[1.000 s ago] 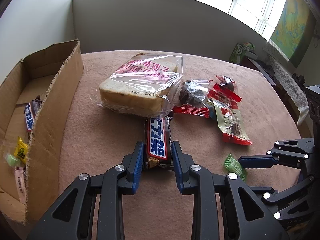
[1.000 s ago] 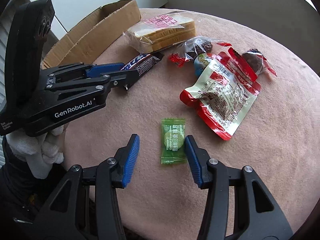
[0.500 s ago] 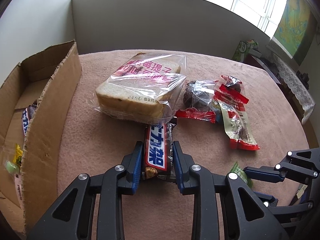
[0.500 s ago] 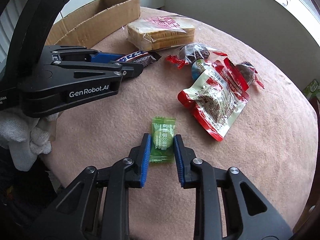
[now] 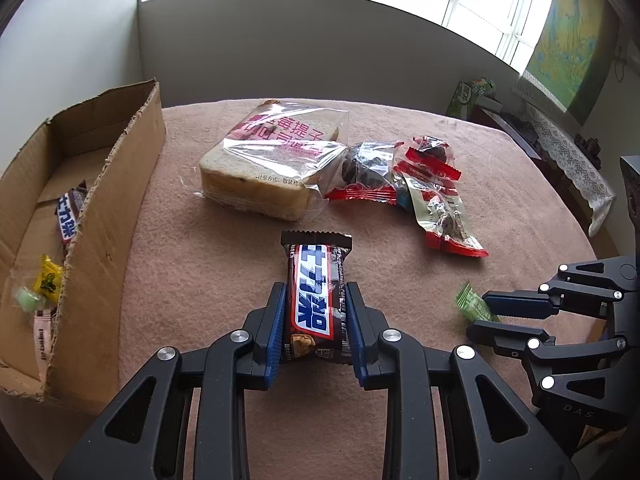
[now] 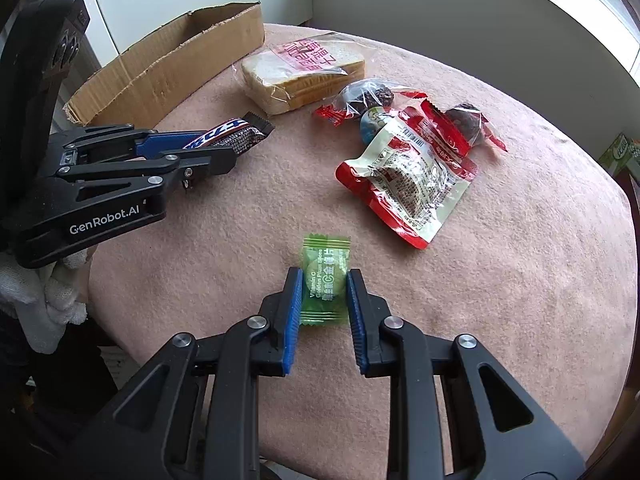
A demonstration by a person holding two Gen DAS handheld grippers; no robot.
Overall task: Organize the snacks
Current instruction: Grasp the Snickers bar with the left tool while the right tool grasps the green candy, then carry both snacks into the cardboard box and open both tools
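Both grippers' fingers pinch snacks, left gripper (image 5: 314, 322) on the chocolate bar (image 5: 316, 292), right gripper (image 6: 323, 300) on the green candy (image 6: 323, 280); pickup looks done; next, carry both into the cardboard box (image 5: 120, 184).

In the left wrist view the cardboard box (image 5: 120, 184) is cut off by the left edge, and its near wall hides part of the chocolate bar inside (image 5: 68, 216). The small print on the red and white pouch (image 6: 412, 184) is too small to read.
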